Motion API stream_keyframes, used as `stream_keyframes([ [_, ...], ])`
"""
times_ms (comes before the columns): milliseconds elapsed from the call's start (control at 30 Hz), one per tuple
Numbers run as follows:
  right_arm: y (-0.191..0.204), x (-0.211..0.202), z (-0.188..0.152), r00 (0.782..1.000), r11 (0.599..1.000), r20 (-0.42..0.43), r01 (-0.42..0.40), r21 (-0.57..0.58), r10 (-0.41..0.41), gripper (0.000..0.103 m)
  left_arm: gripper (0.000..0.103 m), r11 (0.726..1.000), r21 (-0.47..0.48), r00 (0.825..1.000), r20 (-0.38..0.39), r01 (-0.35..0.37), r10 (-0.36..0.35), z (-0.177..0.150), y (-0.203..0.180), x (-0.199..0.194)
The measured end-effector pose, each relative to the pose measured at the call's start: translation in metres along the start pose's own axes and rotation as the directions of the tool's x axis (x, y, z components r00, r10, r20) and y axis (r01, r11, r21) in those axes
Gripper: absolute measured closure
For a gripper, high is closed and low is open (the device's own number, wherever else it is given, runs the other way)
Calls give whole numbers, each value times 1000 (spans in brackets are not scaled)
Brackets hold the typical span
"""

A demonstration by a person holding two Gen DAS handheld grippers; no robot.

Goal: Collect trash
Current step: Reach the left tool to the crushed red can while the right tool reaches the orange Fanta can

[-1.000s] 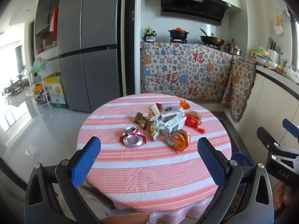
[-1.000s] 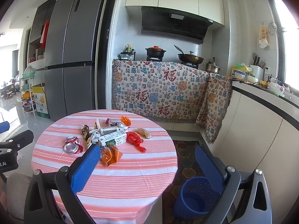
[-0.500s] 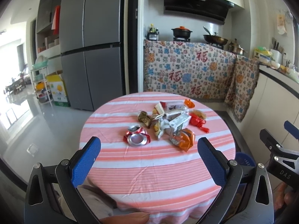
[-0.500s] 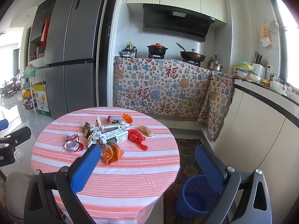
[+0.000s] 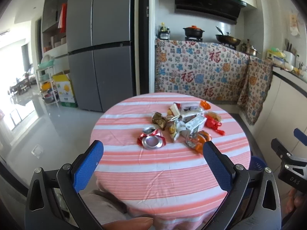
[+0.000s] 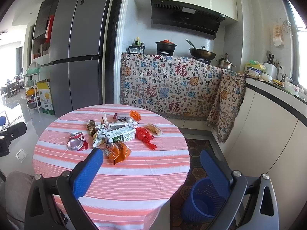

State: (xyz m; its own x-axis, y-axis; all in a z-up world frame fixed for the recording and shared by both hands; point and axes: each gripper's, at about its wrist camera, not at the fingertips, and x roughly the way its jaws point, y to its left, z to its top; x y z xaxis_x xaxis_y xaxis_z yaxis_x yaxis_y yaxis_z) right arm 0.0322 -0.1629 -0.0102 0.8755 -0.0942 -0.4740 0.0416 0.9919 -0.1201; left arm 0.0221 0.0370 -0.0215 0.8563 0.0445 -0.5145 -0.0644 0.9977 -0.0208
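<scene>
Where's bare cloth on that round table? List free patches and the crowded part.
Free: the near half of the striped tablecloth, between the orange wrapper and the near rim; also the far strip behind the pile. Crowded: the middle, from crushed can to red wrapper.

One crushed can [image 5: 151, 140], one bin [image 6: 204, 199]

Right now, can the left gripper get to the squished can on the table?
Probably yes. The left gripper is open, and the squished can sits at the near-left edge of the trash pile, with only bare tablecloth between them.
</scene>
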Motion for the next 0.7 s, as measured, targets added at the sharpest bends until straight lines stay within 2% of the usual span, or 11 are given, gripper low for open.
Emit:
stream_keyframes([
  [200, 4, 26, -12, 999, 1000, -48, 5, -12, -5, 0, 0, 1000, -4, 1000, -13, 11, -11, -3, 2, 6],
  [400, 24, 74, -37, 989, 998, -139, -48, -36, 42, 0, 0, 1000, -22, 1000, -14, 17, -17, -4, 9, 8],
  [567, 48, 119, -56, 969, 993, -231, -100, -57, 84, 0, 0, 999, -34, 999, -36, 14, -16, -8, 15, 17],
  [700, 75, 164, -56, 944, 984, -308, -155, -88, 121, 0, 0, 999, -35, 998, -66, 5, -8, -16, 17, 28],
])
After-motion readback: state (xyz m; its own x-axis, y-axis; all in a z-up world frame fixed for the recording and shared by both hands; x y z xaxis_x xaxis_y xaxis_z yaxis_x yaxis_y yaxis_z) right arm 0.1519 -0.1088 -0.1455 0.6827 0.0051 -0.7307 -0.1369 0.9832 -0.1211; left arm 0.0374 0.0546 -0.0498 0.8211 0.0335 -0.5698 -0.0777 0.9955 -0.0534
